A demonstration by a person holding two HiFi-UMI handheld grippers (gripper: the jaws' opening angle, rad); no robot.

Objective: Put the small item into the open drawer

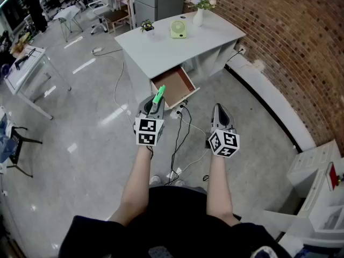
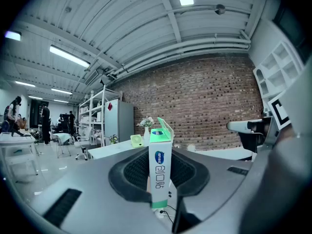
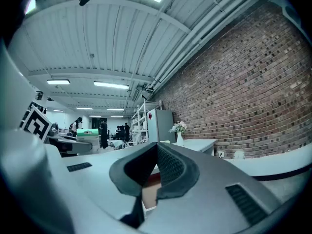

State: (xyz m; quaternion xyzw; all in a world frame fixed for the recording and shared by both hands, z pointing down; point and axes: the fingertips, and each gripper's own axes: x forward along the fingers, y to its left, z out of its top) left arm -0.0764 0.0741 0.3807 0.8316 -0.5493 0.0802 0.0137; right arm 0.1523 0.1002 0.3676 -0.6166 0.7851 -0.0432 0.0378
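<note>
Green box (image 1: 159, 95) in left gripper (image 1: 156, 104) faces drawer rim (image 1: 185, 97).

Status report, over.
Left hand-held gripper shut on small green-and-white carton. Right hand-held gripper shut, empty. Open brown-lined drawer ahead, not reached. Black cables on floor.

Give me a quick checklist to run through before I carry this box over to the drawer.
1. Left gripper shut on the small box: ok.
2. Box upright between the jaws: ok.
3. Drawer pulled open, nothing seen inside: ok.
4. Right gripper shut and empty: ok.
5. Floor route to the desk: not ok, cables lie across it.
6. Box above the drawer: not ok, it is short of it.
</note>
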